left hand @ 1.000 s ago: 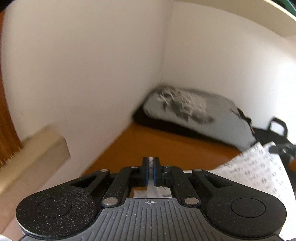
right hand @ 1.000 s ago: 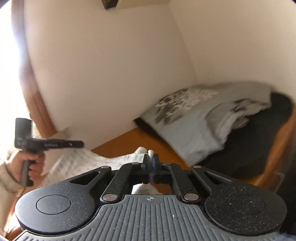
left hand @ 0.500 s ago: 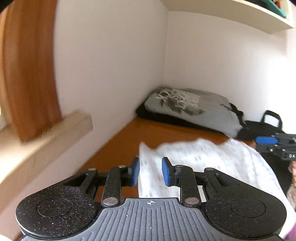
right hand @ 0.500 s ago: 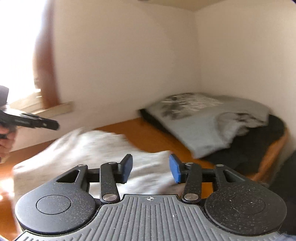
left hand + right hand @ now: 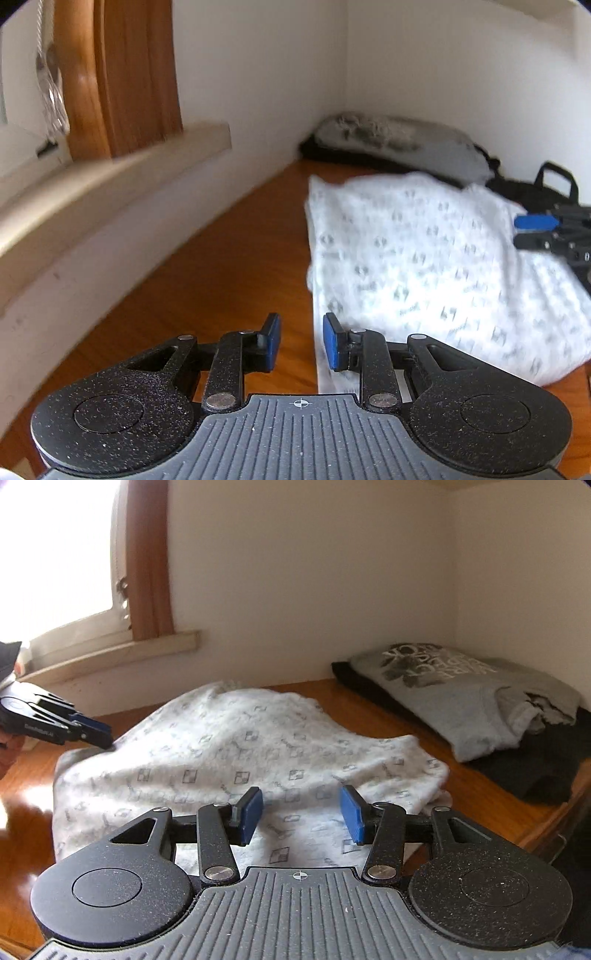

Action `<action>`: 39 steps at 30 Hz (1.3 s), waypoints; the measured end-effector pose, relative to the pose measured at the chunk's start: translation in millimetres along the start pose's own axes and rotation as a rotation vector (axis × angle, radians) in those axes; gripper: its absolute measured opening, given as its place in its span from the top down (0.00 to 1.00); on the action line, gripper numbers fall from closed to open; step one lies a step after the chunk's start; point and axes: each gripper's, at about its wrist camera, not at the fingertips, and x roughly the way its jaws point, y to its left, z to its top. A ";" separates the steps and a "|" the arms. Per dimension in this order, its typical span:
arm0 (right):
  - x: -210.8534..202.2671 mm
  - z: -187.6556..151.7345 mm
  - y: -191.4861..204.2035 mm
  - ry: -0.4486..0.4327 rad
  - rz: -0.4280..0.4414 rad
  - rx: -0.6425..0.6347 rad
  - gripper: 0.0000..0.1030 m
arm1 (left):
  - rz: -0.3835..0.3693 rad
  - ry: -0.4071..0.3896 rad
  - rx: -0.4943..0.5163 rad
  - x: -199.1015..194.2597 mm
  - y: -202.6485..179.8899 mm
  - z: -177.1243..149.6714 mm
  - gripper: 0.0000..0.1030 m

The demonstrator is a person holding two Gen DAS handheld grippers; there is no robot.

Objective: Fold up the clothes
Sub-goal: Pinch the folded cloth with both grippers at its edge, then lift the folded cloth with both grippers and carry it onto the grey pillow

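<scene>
A white garment with a small grey print (image 5: 424, 266) lies loosely spread on the orange wooden tabletop (image 5: 221, 280). My left gripper (image 5: 301, 328) hovers open at the cloth's near left edge, and its blue pads press on nothing. My right gripper (image 5: 301, 808) is open above the near part of the same garment (image 5: 240, 746), with only cloth lying below the gap. The right wrist view shows the left gripper (image 5: 96, 734) at the garment's left side. In the left wrist view, the right gripper (image 5: 535, 225) pokes in at the right edge.
A folded grey printed T-shirt (image 5: 461, 698) rests on a black garment (image 5: 535, 771) in the far corner against white walls. A black bag with a handle (image 5: 554, 184) sits behind the cloth. A window sill (image 5: 110, 173) and wooden frame run along the left.
Both grippers were shut on the white garment a second ago; they have opened and let it go. It now lies spread on the table, and both grippers have drawn back.
</scene>
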 end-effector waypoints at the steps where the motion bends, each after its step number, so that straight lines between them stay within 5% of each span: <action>1: -3.8 0.0 -0.5 -0.003 -0.013 0.004 0.50 | 0.000 -0.016 -0.003 -2.1 -0.5 2.9 0.73; 11: 3.0 0.0 -45.8 0.046 -0.110 0.183 0.37 | -0.110 -0.019 -0.087 64.4 11.2 59.1 0.44; 20: 23.8 1.4 -69.4 0.076 -0.027 0.303 0.30 | -0.269 0.065 -0.168 128.4 24.2 76.7 0.44; 23: 30.2 3.9 -69.1 0.082 0.010 0.287 0.34 | -0.317 0.084 -0.180 139.6 28.5 78.7 0.45; 26: 35.4 5.0 -71.8 0.085 0.053 0.311 0.51 | -0.361 0.101 -0.181 145.7 30.5 81.1 0.51; 32: 36.3 6.1 -66.4 0.077 0.093 0.326 0.71 | -0.365 0.093 -0.128 139.3 17.4 86.1 0.84; 39: -1.3 26.8 -37.1 -0.084 0.048 0.205 0.76 | -0.325 -0.107 -0.088 79.7 7.7 98.8 0.86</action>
